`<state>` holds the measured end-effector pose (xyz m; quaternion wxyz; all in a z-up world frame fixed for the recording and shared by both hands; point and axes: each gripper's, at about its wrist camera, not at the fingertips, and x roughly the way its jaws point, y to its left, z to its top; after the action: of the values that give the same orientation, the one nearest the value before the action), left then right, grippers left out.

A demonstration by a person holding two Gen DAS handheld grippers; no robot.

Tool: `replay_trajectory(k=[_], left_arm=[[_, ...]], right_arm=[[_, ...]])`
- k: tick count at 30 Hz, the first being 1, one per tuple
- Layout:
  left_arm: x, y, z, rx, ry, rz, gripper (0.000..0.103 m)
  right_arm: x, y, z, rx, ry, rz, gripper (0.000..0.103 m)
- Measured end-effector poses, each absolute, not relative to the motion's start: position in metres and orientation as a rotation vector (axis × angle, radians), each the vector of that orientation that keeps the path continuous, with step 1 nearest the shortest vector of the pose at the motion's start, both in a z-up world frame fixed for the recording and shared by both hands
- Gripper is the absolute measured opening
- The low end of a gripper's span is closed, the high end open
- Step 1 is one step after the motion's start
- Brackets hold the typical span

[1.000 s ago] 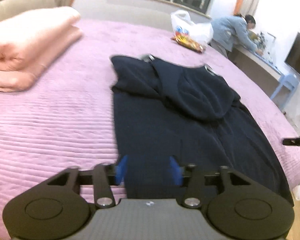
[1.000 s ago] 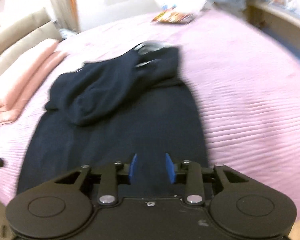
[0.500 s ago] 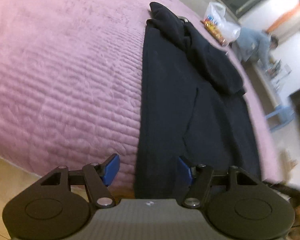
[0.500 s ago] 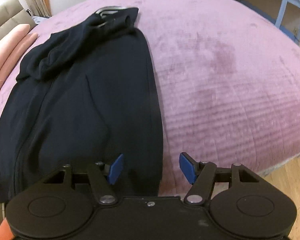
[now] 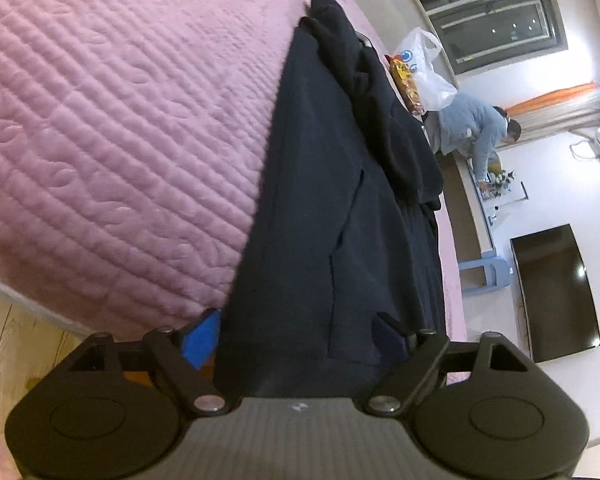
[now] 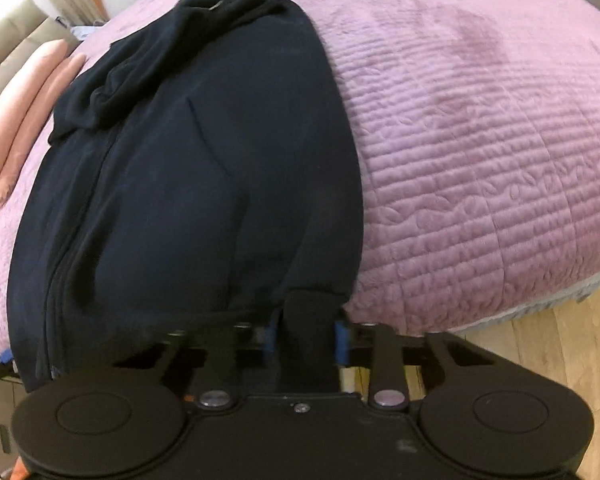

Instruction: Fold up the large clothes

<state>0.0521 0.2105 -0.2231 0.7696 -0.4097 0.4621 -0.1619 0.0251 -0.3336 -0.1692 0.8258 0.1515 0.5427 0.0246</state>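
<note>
A large dark navy garment lies lengthwise on the pink quilted bed, its sleeves folded onto the far part. It also shows in the right wrist view. My left gripper is open at the near hem, blue pads on either side of the cloth at the bed's edge. My right gripper is shut on the garment's near right hem corner, a fold of cloth pinched between its pads.
A folded peach blanket lies on the bed's far left. A plastic bag with snacks sits at the far end. A person bends over a counter beyond the bed. A dark TV hangs at right. Wooden floor lies below the edge.
Both grippers dropped from above the garment to its near hem at the bed's edge. The right gripper has closed on the hem corner. The left gripper stays open around the hem.
</note>
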Motion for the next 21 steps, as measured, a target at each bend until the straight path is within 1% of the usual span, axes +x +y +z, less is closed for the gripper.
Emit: replay_trajectory(k=[1, 2, 3, 5, 8, 10, 13, 16, 18, 20, 21], left_arm=[[0.054, 0.205, -0.220, -0.850, 1.011, -0.354, 0.044], [0.057, 0.200, -0.218, -0.805, 1.029, -0.347, 0.025], [0.060, 0.194, -0.216, -0.768, 1.047, -0.337, 0.014], [0.059, 0.190, -0.204, -0.767, 1.001, -0.342, 0.013], [0.047, 0.205, -0.169, -0.862, 0.804, -0.402, 0.013], [0.042, 0.219, -0.154, -0.885, 0.743, -0.389, 0.012], [0.043, 0.229, -0.161, -0.859, 0.787, -0.359, 0.013], [0.046, 0.224, -0.193, -0.881, 0.892, -0.314, 0.013], [0.045, 0.220, -0.214, -0.915, 0.950, -0.299, 0.014], [0.042, 0.221, -0.225, -0.964, 0.948, -0.295, 0.018], [0.041, 0.223, -0.228, -0.988, 0.945, -0.281, 0.026]], right_arm=[[0.024, -0.333, -0.165, 0.329, 1.145, 0.062, 0.011], [0.024, -0.332, -0.161, 0.348, 1.132, 0.078, 0.010], [0.023, -0.332, -0.154, 0.365, 1.114, 0.090, 0.009], [0.020, -0.333, -0.139, 0.382, 1.077, 0.104, 0.008], [0.012, -0.336, -0.109, 0.388, 0.996, 0.121, 0.007], [0.009, -0.341, -0.096, 0.365, 0.971, 0.106, 0.007], [0.009, -0.346, -0.109, 0.372, 1.006, 0.095, 0.007], [0.013, -0.350, -0.144, 0.412, 1.092, 0.062, 0.007], [0.012, -0.348, -0.158, 0.423, 1.116, 0.053, 0.007], [0.012, -0.348, -0.161, 0.428, 1.116, 0.060, 0.008], [0.012, -0.349, -0.161, 0.431, 1.115, 0.069, 0.009]])
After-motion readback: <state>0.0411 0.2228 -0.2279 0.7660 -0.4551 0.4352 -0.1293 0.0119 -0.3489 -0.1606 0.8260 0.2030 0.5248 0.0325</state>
